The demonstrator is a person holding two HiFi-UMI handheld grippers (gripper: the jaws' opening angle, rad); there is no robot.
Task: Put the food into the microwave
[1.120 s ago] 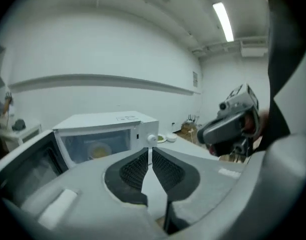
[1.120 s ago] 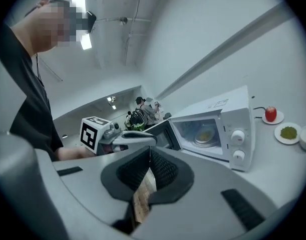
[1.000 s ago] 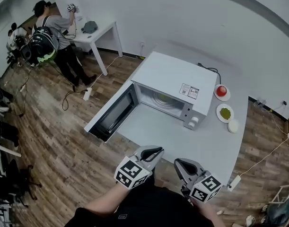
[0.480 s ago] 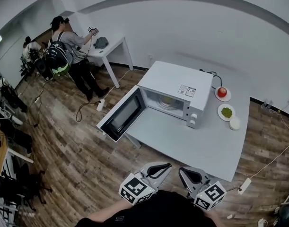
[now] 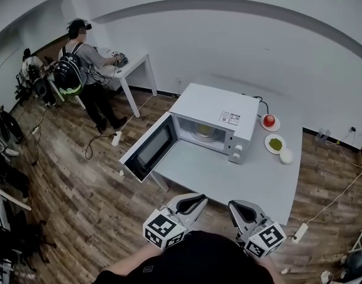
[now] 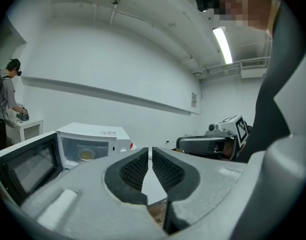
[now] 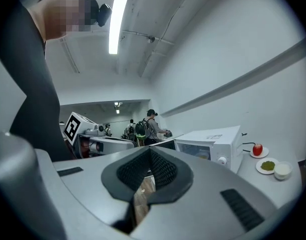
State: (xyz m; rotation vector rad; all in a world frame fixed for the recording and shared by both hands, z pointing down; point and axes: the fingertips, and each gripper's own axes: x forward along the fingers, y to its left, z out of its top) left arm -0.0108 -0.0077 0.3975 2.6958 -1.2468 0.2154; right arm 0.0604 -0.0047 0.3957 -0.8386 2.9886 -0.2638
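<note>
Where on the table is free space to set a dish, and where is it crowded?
Free: the bare table in front of the microwave, between its open door and the near edge. Crowded: right of the microwave, with red-fruit plate, green-food plate and white bowl.

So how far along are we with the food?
Done: microwave door open, something yellowish inside. In hand: nothing; left gripper and right gripper are empty, short of the table. Left: the red food, green food and white bowl sit on the table beside the microwave.
</note>
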